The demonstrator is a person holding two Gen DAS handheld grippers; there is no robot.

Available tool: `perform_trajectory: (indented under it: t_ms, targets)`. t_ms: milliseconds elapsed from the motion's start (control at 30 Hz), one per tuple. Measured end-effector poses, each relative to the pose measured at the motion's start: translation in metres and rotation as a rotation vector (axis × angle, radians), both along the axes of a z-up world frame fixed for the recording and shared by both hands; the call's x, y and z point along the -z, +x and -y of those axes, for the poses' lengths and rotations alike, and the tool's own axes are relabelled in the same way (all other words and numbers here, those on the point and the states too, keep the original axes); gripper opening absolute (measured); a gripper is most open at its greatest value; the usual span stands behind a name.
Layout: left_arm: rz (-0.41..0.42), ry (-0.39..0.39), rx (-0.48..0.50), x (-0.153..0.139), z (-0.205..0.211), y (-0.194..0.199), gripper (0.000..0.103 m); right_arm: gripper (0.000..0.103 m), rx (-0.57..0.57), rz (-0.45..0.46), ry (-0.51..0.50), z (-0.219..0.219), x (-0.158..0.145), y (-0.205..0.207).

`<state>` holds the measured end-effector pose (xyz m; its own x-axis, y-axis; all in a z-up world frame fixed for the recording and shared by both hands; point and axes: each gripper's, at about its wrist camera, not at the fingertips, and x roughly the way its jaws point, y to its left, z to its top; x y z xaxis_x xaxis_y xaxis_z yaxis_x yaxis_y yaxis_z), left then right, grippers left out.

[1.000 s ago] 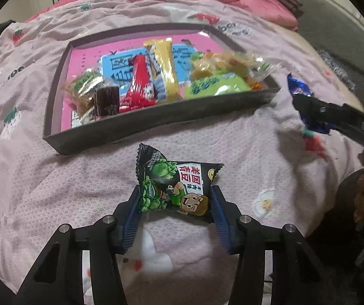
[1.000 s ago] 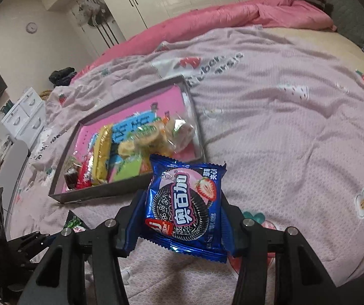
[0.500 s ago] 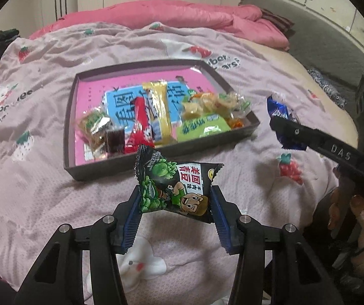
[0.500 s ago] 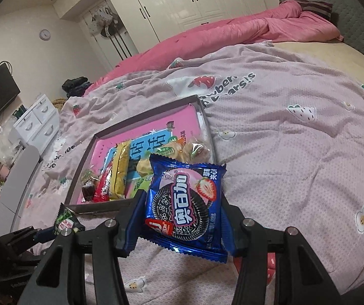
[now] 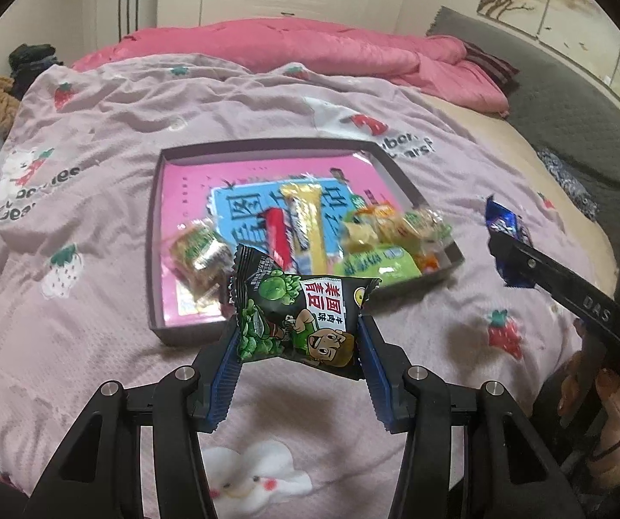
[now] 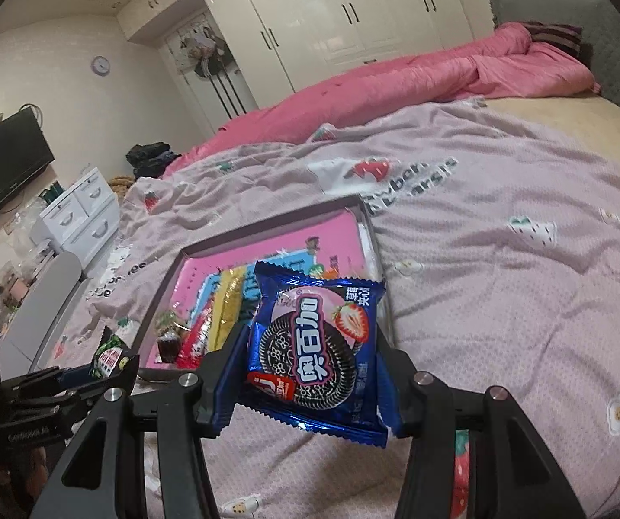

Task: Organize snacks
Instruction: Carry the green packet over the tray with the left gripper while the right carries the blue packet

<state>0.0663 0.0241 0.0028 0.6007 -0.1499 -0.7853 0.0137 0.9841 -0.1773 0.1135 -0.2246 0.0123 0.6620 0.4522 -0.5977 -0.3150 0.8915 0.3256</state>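
My left gripper is shut on a black-and-green pea snack packet, held in the air in front of the tray. My right gripper is shut on a blue Oreo packet with a strawberry print. The dark-walled tray with a pink floor lies on the lilac bedspread and holds several snacks: a yellow bar, a red bar, a green packet and clear-wrapped sweets. In the left wrist view the right gripper shows at the right with its blue packet. The left gripper appears low left in the right wrist view.
A rolled pink duvet lies across the far side of the bed. White wardrobes stand behind it. White drawers and a wall television are at the left. A hand grips the right tool's handle.
Both grippers have risen with their packets still held, and both views have tilted up, so the tray looks farther off and more of the room shows.
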Motion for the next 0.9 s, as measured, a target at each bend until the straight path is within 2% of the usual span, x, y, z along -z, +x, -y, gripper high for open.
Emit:
perform_trajectory:
  t_ms: [433, 900]
  targets:
    - [0.023, -0.018, -0.076, -0.006, -0.02, 0.029, 0.053, 0.052, -0.103, 0.133, -0.025, -0.036, -0.022, 0.008]
    - [0.021, -0.004, -0.119, 0.003, -0.026, 0.062, 0.053, 0.052, -0.125, 0.154, -0.026, -0.05, -0.024, 0.029]
